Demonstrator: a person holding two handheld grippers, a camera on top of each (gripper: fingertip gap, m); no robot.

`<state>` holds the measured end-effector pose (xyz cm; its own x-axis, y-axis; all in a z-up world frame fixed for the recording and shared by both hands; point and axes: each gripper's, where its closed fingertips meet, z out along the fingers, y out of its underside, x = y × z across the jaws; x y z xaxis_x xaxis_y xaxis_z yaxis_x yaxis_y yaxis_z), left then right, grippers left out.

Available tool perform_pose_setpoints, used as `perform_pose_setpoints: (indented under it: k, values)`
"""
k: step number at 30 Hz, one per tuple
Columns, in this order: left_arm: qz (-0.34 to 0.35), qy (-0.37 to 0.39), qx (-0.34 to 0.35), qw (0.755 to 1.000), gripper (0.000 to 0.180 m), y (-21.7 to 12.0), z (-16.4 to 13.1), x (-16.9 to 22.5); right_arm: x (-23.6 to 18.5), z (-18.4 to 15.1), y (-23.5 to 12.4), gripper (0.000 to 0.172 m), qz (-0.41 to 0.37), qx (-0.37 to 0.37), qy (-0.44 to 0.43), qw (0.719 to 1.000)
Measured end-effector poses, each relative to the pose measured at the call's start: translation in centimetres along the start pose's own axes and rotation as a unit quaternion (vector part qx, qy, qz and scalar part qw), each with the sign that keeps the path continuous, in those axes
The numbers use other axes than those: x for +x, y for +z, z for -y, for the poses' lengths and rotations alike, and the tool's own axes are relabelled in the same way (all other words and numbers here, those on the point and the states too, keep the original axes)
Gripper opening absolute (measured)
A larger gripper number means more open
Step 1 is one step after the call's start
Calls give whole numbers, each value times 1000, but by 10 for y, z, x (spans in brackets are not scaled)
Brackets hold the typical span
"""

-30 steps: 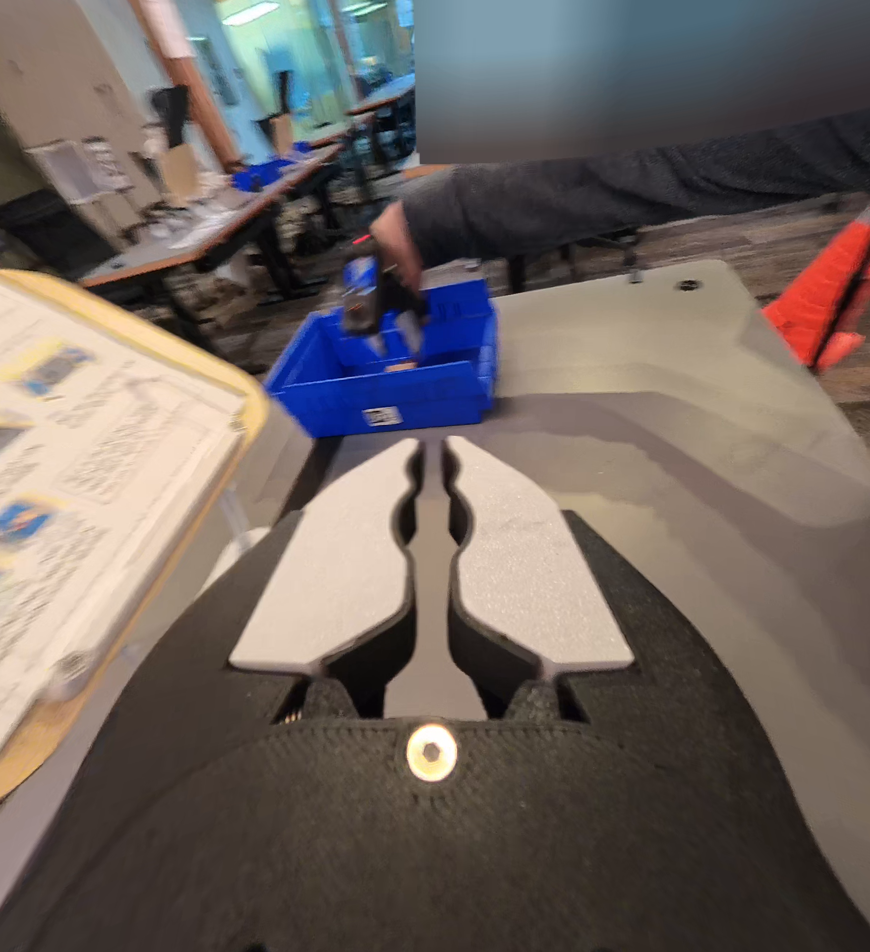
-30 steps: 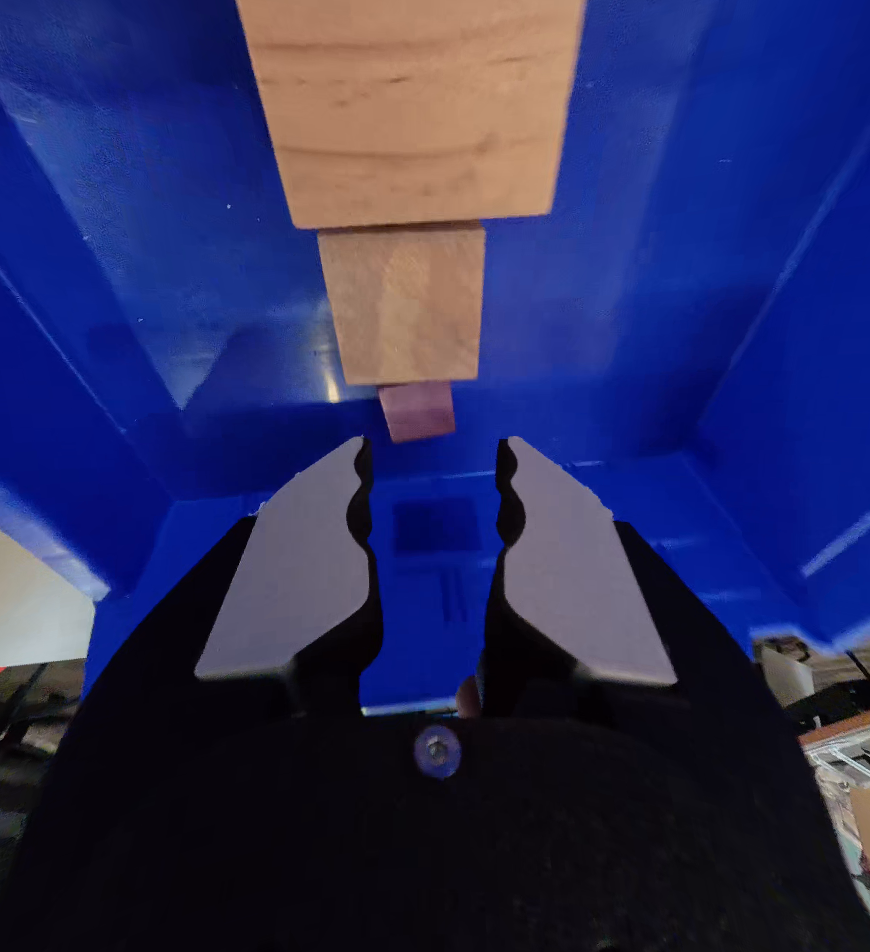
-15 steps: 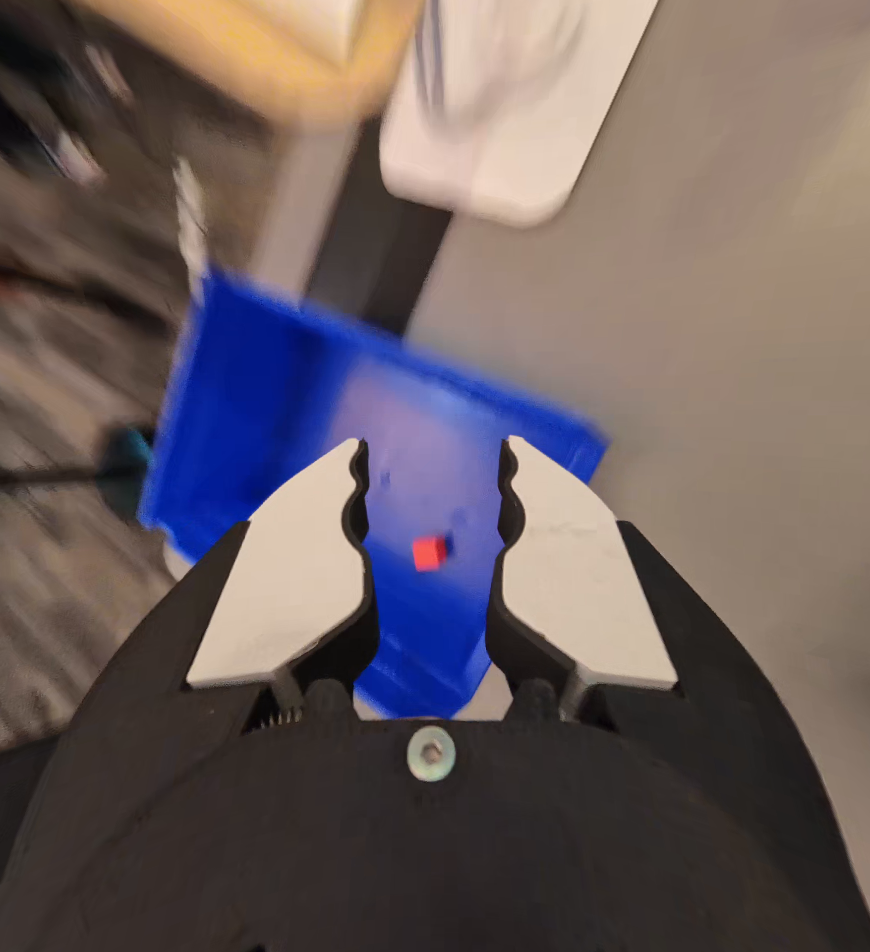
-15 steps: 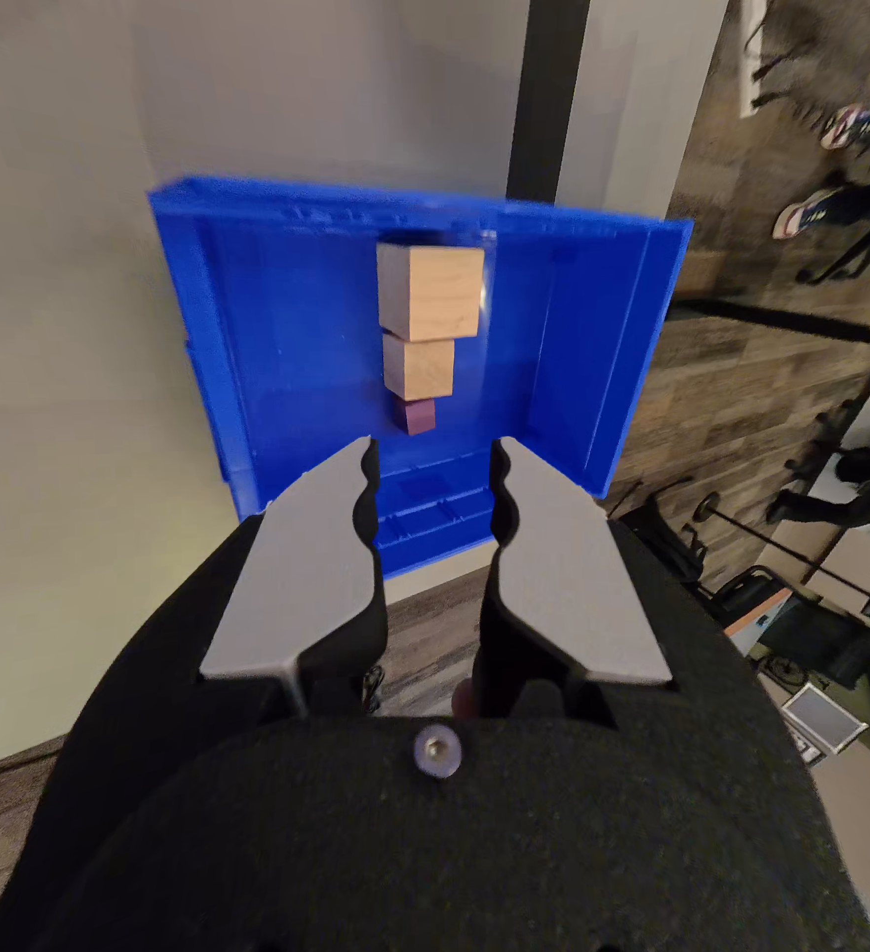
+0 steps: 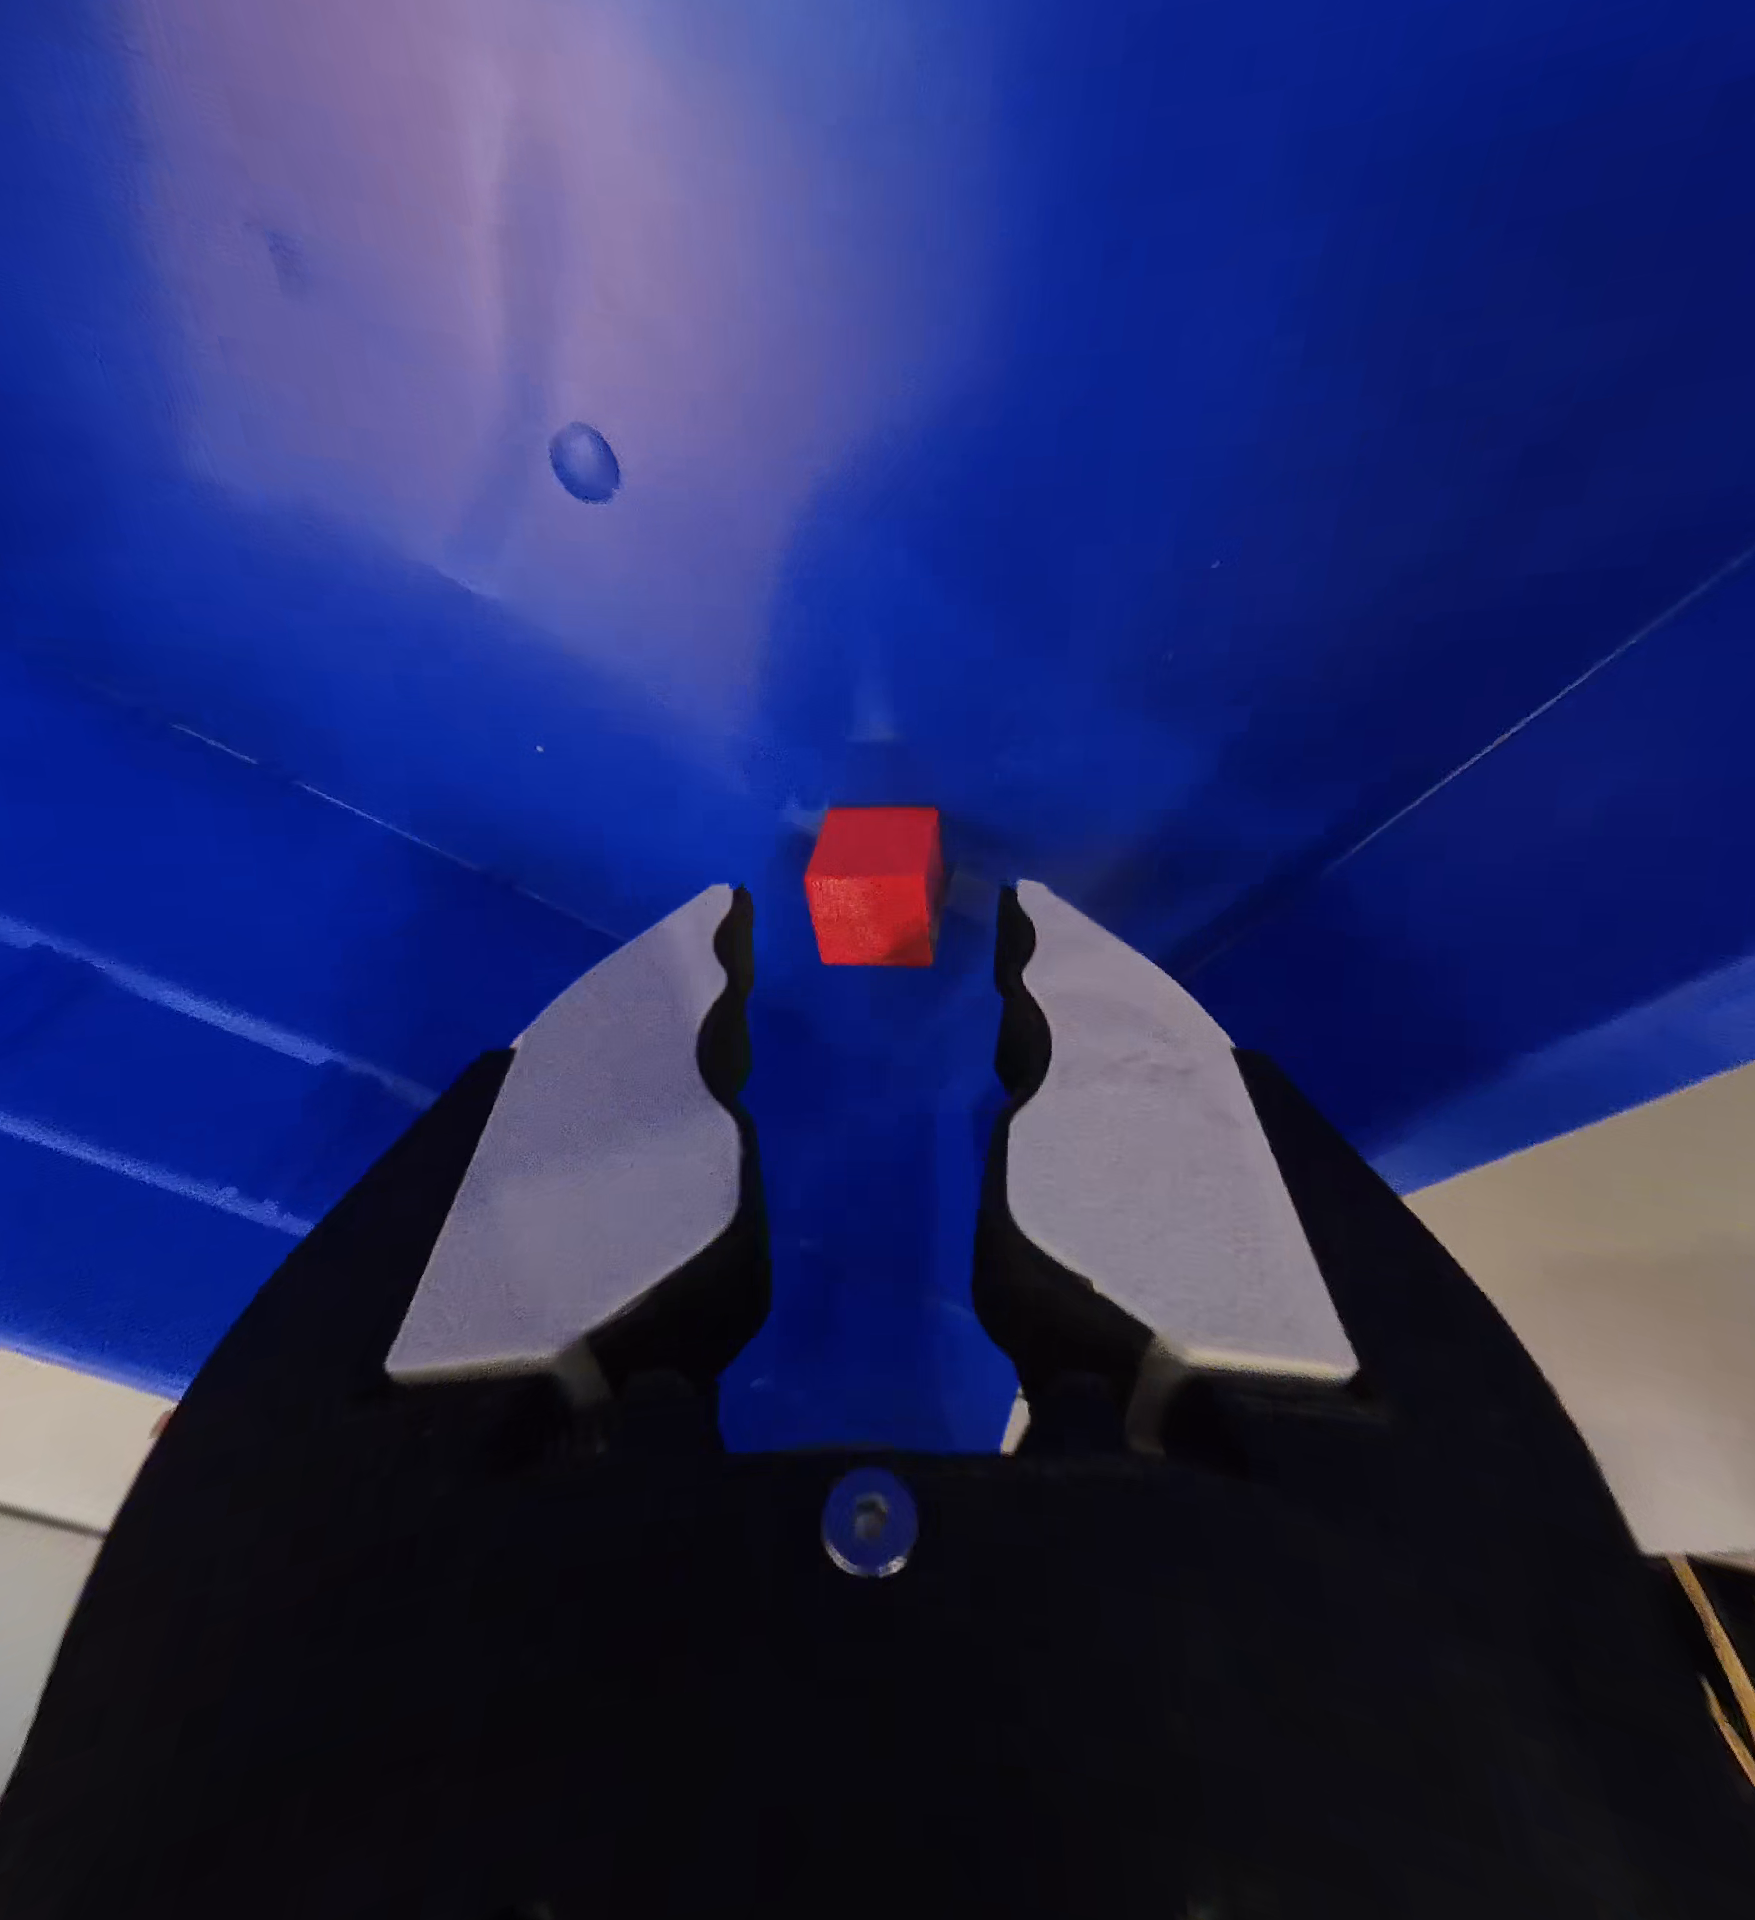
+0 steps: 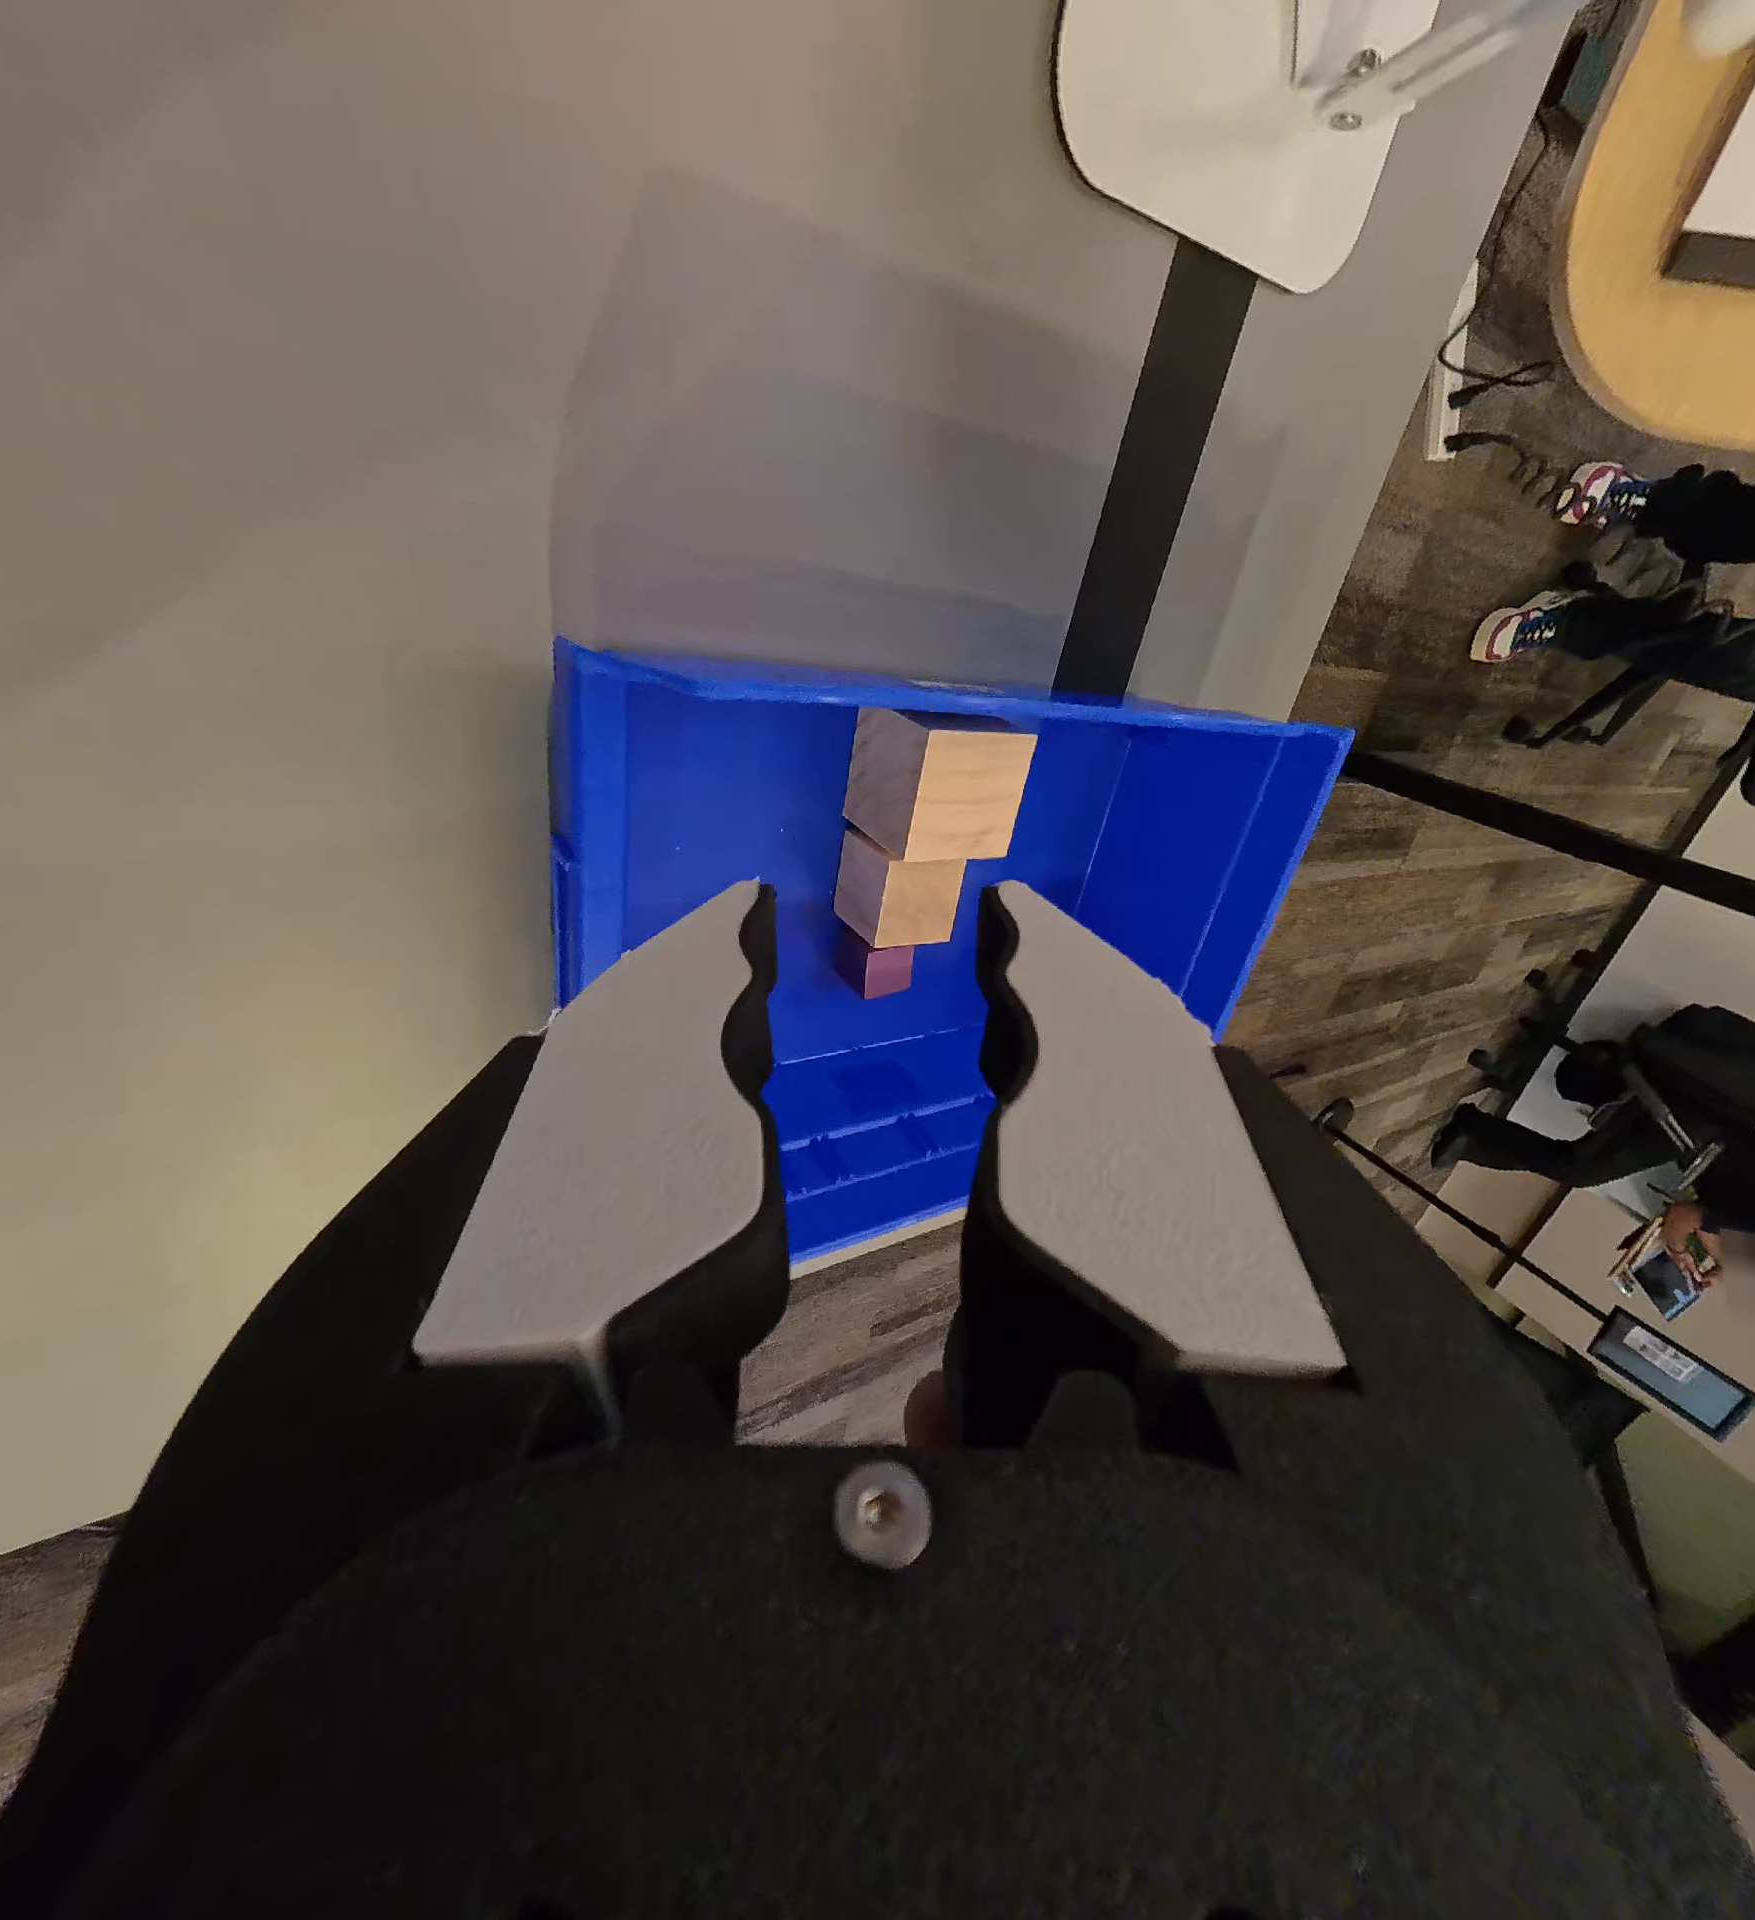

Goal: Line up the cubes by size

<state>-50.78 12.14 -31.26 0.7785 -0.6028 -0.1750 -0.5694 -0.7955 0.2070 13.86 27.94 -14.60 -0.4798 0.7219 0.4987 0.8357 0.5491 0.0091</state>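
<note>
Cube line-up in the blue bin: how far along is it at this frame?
Done: three cubes sit in a row in the blue bin, large wooden cube, medium wooden cube, small purple cube, descending in size. In hand: nothing; the left gripper is open around a red cube on a bin floor, pads not touching. The right gripper is open, above the bin. Left: grasping and placing the red cube.

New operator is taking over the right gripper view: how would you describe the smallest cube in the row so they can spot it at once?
Find the blue bin on the grey table. Three cubes run in a row inside it. The purple cube sits at the near end, against the medium wooden cube; it alone is painted.
</note>
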Motion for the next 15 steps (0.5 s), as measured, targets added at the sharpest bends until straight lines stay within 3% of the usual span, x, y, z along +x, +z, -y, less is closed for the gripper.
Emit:
perform_pose_setpoints:
  k: [2, 9, 12, 15]
  values:
    - [2, -1, -10, 1000, 25, 3, -2, -3, -2, 3, 1, 36, 0, 3, -4, 1000]
    - [20, -40, 25, 999, 22, -7, -4, -13, -4, 23, -3, 35, -12, 41, -8, 999]
    - [-7, -89, 149, 985, 21, -50, 10, -6, -1, 59, -16, 37, -44, 108, -17, 993]
    - [-74, -103, 330, 936, 21, -120, 40, 27, 3, 108, -29, 40, -100, 186, -36, 977]
